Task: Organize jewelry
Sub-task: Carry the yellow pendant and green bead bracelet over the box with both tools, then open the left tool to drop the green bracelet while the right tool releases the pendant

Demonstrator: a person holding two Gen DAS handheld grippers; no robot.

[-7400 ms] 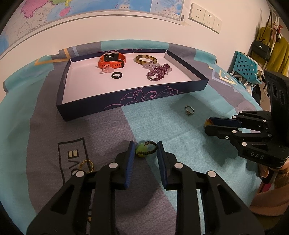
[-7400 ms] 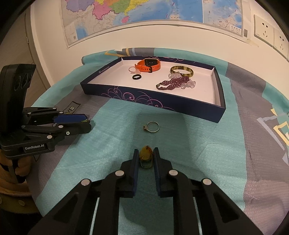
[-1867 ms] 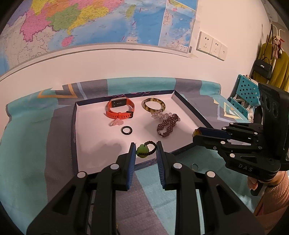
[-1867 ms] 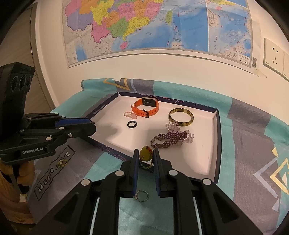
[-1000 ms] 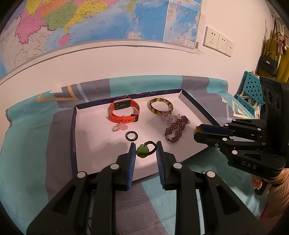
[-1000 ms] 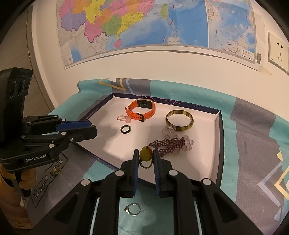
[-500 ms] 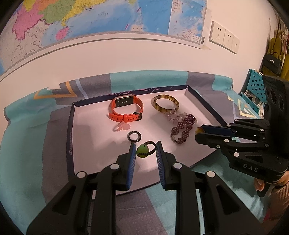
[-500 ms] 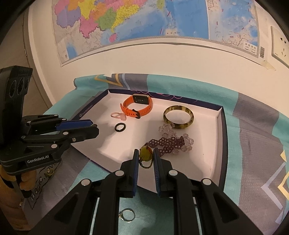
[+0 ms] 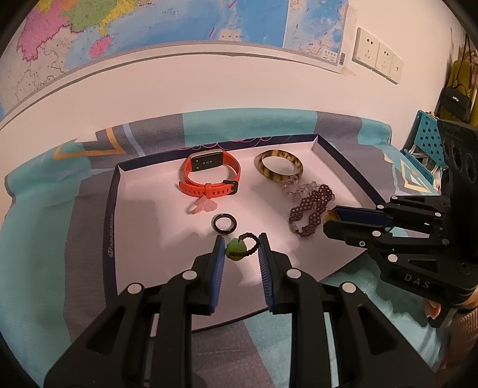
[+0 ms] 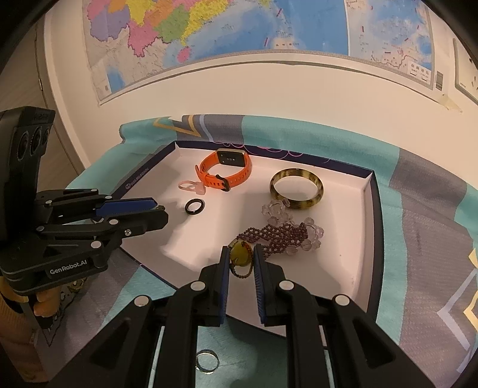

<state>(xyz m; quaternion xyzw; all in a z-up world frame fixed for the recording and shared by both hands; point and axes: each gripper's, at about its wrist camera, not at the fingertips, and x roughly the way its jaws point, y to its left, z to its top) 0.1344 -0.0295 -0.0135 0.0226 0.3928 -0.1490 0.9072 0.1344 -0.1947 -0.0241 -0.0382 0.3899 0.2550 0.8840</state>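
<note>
a large coloured wall map (image 9: 167, 27) spans a cream wall (image 9: 209, 86) under warm indoor light. right of the map sit white power sockets (image 9: 378, 59); below it, a teal-and-grey patterned cloth (image 10: 424, 209) covers the table.

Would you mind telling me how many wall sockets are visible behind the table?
3, side by side on the wall at the upper right of the left wrist view: first socket, second socket, third socket. More may lie outside the frame.

Bare tray floor (image 9: 143, 238) is left open at nine o'clock of the black ring (image 9: 224, 223), while three o'clock is blocked by the beaded bracelet (image 9: 310, 209) and twelve by the orange watch (image 9: 209, 179).
</note>
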